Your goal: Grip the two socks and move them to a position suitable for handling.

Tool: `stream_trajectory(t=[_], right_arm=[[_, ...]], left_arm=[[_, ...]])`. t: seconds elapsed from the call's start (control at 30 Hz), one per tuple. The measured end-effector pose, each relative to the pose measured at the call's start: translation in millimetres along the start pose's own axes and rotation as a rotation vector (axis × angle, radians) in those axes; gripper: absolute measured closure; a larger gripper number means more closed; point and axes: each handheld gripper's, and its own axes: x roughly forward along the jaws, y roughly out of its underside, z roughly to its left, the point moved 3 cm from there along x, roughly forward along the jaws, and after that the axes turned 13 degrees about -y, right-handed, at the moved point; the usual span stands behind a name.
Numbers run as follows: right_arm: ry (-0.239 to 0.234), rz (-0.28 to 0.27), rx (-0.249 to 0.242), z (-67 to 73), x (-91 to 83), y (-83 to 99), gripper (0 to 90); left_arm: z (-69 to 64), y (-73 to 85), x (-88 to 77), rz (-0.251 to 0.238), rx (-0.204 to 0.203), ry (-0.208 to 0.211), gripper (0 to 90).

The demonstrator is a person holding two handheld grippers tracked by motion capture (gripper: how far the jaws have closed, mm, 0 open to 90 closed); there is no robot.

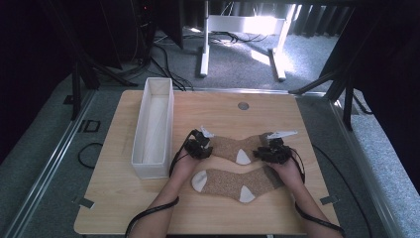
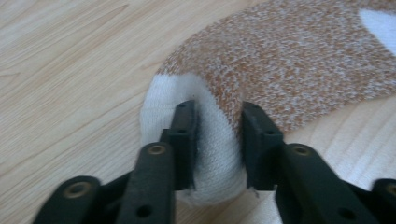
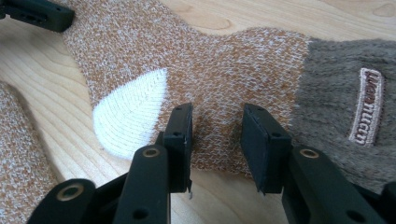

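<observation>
- Though parted from its mate by a strip of bare wood, upper sock (image 1: 233, 146) set parallel to lower sock (image 1: 228, 181), both flat on wooden table (image 1: 247, 213), toes to the left, cuffs to the right; likely laid so for pairing.
- Upper sock: speckled brown knit, white toe (image 2: 212, 154), white heel patch (image 3: 133, 112), fuzzy grey-brown cuff (image 3: 345, 93) with sewn label (image 3: 369, 105). Lies between the two grippers, one at each end, presumably so that it stays stretched straight rather than bunched.
- Left gripper (image 1: 200, 146): at the toe end of the upper sock. Jaws partly apart, white toe humped up between them and touching the inner pads; no firm squeeze evident, so judged loosened, not clamped.
- Right gripper (image 3: 217, 116): at the leg of the upper sock, just short of the cuff. Jaws partly apart, knit lying flat between them, nothing pinched.
- Lower sock: same make, untouched, nearer the person, heel patch at its near edge; placed as the base or partner for the upper one, by judgement.
- White fabric bin (image 1: 148, 171): long, narrow, open-topped, at the table's left, just beside the socks; probable destination for the finished pair.
- Hands: both low on the table, wrists near the lower sock, cables trailing back.
</observation>
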Motion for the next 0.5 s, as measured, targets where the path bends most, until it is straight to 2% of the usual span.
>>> stream_trajectory(t=[0.07, 0.17, 0.37, 0.43, 0.5], right_arm=[[-0.001, 0.001, -0.004, 0.6, -0.4, -0.1, 62.3], [-0.008, -0.001, -0.006, 1.3, -1.6, -0.3, 62.3], [-0.021, -0.023, -0.019, 4.1, -7.2, -2.4, 58.2], [-0.03, -0.032, -0.028, 6.1, -8.9, -3.6, 55.3], [-0.019, -0.035, -0.04, 8.3, -11.0, -4.5, 53.3]], left_arm=[[0.5, -0.1, 1.0, 0.006, -0.015, 0.0, 55.6], [1.9, -0.3, 2.6, 0.021, -0.038, 0.013, 45.6], [0.8, -3.6, 0.9, 0.029, -0.045, 0.013, 33.7], [1.8, -3.7, -2.8, 0.011, -0.048, 0.017, 33.5], [2.2, -3.7, -7.8, 0.0, -0.042, 0.022, 33.6]])
